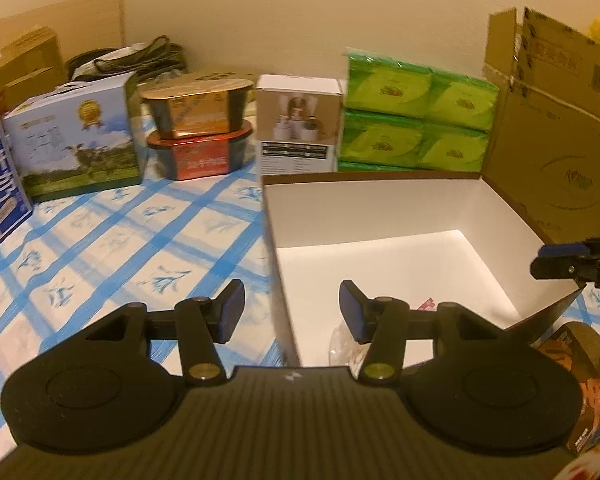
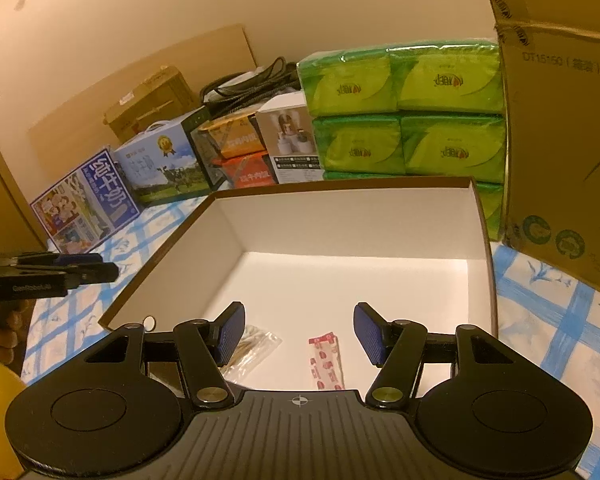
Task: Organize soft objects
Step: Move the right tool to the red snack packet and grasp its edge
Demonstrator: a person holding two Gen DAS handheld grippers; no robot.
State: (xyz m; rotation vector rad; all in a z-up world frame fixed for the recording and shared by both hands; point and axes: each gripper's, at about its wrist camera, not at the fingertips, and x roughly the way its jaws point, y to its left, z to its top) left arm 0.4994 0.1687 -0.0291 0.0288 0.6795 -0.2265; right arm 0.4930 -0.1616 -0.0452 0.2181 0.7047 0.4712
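A blue-and-white checked cloth was spread under everything. On it, a tall brown cardboard carton was stood beside a stack of green plastic-wrapped tissue packs. In front of these, an open brown box with a white interior was set. Over its near edge the right gripper was held with jaws parted and nothing clamped; the left gripper was likewise released and empty across the box's left wall. Inside, near the front wall, a clear crinkled packet of pale sticks and a small red-and-white printed sachet were laid slightly apart.
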